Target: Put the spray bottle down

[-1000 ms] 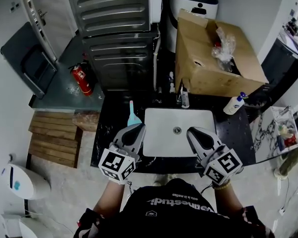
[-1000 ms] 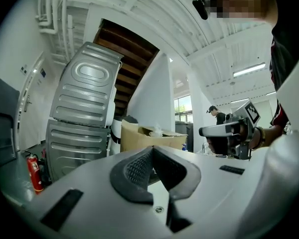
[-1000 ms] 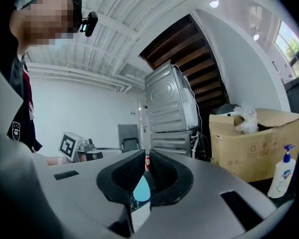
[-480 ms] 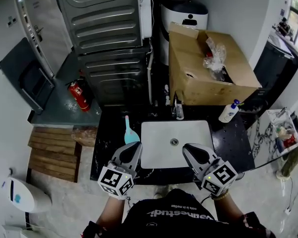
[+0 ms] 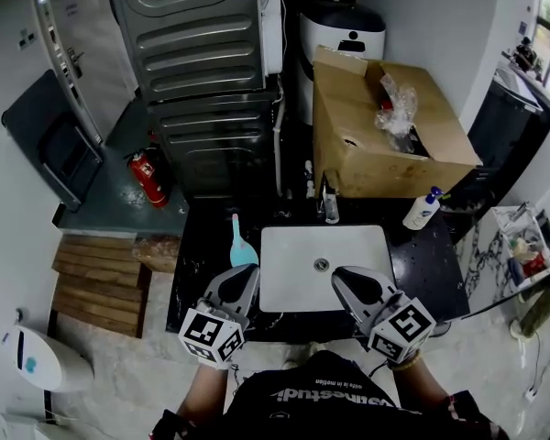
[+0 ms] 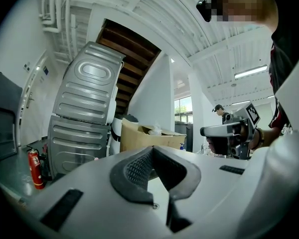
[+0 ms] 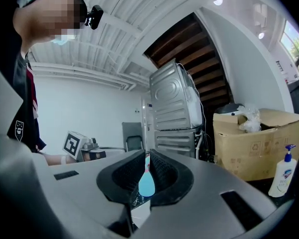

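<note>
We hold both hand-held grippers level over the near edge of the dark worktop, one at each front corner of the white sink. The left hand-held gripper has its jaws closed on each other, and in its own view the ribbed pads meet at the tip with nothing between them. The right hand-held gripper is closed and empty as well. Its pads leave only a thin slit, and through that slit we see a light blue tool lying on the far worktop, untouched.

The spray bottle is in neither gripper. It stands upright on the worktop beyond the sink's far right corner, well apart from both grippers and just in front of the open cardboard box. In the right gripper view the bottle shows at the right edge, white with a blue spray head, beside the box.

The light blue tool lies left of the sink, its slim handle pointing away from us. A red fire extinguisher sits on the floor to the left, beside a grey ribbed appliance.
</note>
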Motion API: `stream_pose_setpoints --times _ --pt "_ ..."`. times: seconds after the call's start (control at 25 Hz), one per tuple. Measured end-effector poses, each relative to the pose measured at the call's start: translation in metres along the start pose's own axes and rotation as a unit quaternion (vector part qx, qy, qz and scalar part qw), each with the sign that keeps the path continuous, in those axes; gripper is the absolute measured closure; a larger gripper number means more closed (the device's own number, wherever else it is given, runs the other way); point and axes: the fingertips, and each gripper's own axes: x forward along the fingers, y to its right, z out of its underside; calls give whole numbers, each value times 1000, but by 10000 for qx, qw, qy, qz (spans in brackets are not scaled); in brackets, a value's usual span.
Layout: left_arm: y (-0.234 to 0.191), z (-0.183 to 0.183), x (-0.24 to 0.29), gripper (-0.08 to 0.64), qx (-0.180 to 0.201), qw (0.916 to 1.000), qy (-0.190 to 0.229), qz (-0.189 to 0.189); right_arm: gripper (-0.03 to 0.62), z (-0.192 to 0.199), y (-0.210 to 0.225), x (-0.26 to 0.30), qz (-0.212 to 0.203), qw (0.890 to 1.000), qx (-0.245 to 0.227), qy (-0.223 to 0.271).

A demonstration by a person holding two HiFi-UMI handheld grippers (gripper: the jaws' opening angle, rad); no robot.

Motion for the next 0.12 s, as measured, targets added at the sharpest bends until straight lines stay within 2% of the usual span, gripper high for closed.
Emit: stream_pose_setpoints --times 0.12 --pt "-5 0 -3 546 -110 9999 26 -60 549 -4 -8 4 -110 9999 -83 22"
